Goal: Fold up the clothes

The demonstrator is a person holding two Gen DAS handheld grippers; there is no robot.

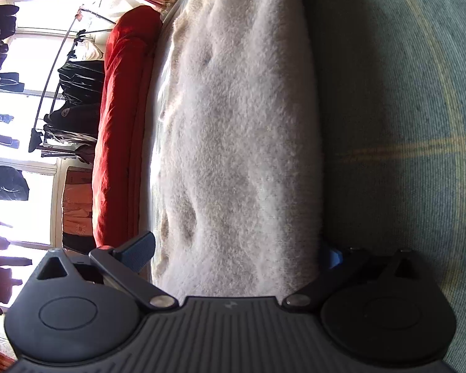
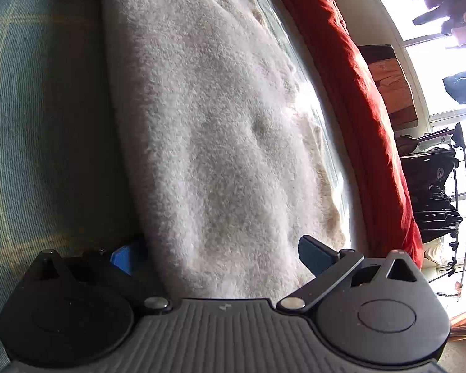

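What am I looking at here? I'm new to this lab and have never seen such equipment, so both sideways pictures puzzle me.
There is no robot arm. A person carries a hand-held two-finger gripper in each hand, and each has a wide-angle camera looking forward along its fingers. One picture is from the left gripper, the other from the right gripper. The black ribbed part at the bottom of each is the gripper's own body.

Both are turned sideways, so the room looks tilted. Each straddles one end of a fluffy cream-white fleece garment, a blue-padded finger on either side, the jaws spread wide; whether they are pinching it cannot be told. The garment lies on a blue-green checked bedcover. Beyond it are a red quilt roll and dark clothes on a drying rack by a bright window.
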